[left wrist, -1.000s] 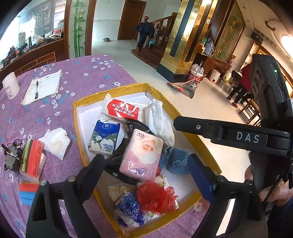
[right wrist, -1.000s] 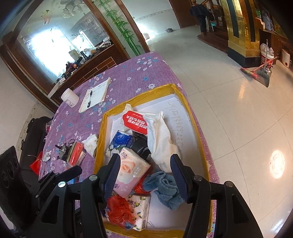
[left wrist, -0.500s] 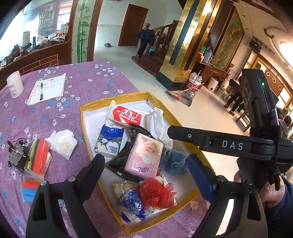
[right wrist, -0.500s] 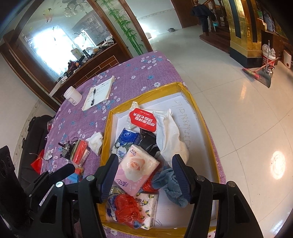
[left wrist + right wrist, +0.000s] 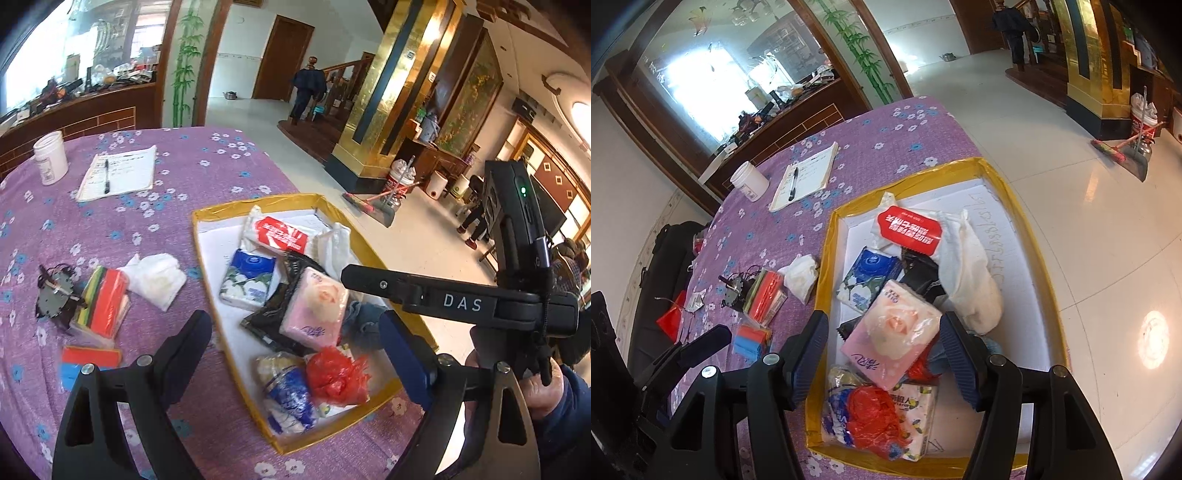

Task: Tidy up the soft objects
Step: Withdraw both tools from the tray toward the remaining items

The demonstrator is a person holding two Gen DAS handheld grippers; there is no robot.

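Observation:
A yellow-rimmed white tray (image 5: 258, 205) (image 5: 1027, 221) holds several soft items: a pink tissue pack (image 5: 316, 308) (image 5: 892, 334), a blue tissue pack (image 5: 249, 278) (image 5: 870, 273), a red-labelled pack (image 5: 280, 232) (image 5: 910, 230), a white cloth (image 5: 971, 277), a blue cloth (image 5: 364, 319), a red plastic bag (image 5: 338, 374) (image 5: 873, 415). A crumpled white tissue (image 5: 157, 275) (image 5: 801, 275) lies on the purple cloth left of the tray. My left gripper (image 5: 295, 354) is open and empty above the tray's near end. My right gripper (image 5: 884, 363) is open and empty over the pink pack.
Left of the tray lie a stack of coloured sponges (image 5: 105, 304) (image 5: 764, 295), a small dark gadget with wires (image 5: 55, 293), a blue and orange block (image 5: 88, 362). A notebook with pen (image 5: 118, 171) and a white jar (image 5: 50, 157) stand further back. Floor lies beyond the table's right edge.
Both grippers have pulled back and up from the tray, so more of the table shows. Nothing in the tray has moved. Both stay open.

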